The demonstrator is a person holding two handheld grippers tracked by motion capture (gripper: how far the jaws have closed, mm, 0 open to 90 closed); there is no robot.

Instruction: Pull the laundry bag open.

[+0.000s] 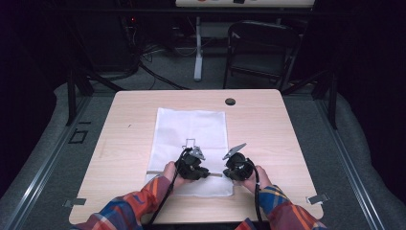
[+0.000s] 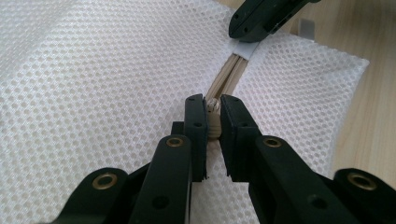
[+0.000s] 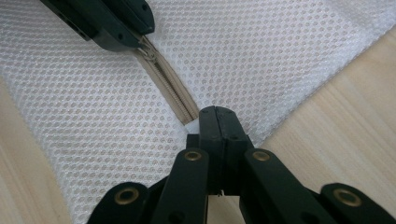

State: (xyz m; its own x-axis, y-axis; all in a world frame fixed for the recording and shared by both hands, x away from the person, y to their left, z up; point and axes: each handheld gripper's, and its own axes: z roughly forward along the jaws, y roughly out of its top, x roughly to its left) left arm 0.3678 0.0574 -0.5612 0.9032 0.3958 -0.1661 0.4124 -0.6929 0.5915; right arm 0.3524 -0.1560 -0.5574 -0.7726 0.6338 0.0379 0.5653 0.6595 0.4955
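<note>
Left gripper view: left claw [image 2: 213, 116] clenched on zipper pull [image 2: 213, 108] of white mesh bag [image 2: 93, 79], flat on tabletop [image 2: 369, 116]. Right claw [image 3: 217, 122] clamped on bag's zipper end [image 3: 190, 120], just beyond left claw along beige zipper [image 3: 173, 91].

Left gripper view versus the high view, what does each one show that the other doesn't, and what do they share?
The left gripper view alone gives the close detail: the bag's mesh holes, the beige zipper, and the left gripper with its jaws closed on the zipper pull.

The high view alone gives the setting: the whole wooden table, the person's plaid sleeves, a dark chair beyond the table, and the bag's full outline.

Both show the white mesh bag lying on the table, and the right gripper at the zipper's end.
</note>
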